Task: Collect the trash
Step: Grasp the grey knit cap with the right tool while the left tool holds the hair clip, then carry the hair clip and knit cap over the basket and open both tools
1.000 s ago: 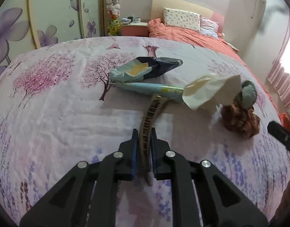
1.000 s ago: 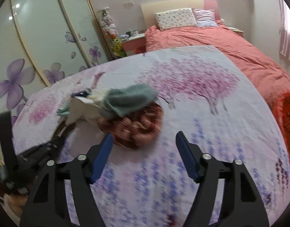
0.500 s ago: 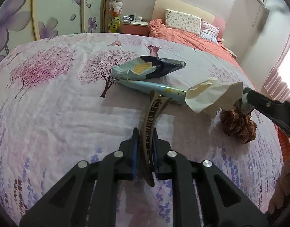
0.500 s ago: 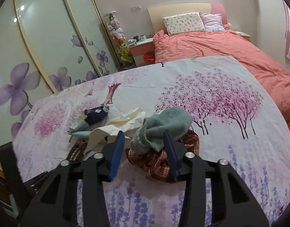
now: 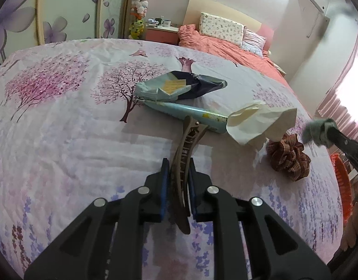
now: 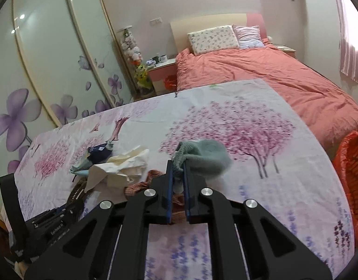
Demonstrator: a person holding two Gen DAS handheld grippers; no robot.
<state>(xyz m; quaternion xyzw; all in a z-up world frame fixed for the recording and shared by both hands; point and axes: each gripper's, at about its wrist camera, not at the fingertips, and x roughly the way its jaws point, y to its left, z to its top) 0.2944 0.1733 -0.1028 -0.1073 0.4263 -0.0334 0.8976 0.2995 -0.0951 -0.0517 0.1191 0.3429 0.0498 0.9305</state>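
Flowered bedsheet: my left gripper clamps a hair clip; my right gripper has just closed on a green sock, both near the crumpled paper.

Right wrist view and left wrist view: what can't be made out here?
- Red basket: right wrist view, cut off by the frame edge; contents unseen.
- Scrunchie: right wrist view, mostly hidden behind the right gripper.
- Green sock: left wrist view, blurred.
- Nightstand mugs: left wrist view, too small.

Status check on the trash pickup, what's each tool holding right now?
Left tool shut on hair clip. Right tool just closed on green sock. Wrappers wait on bedsheet.
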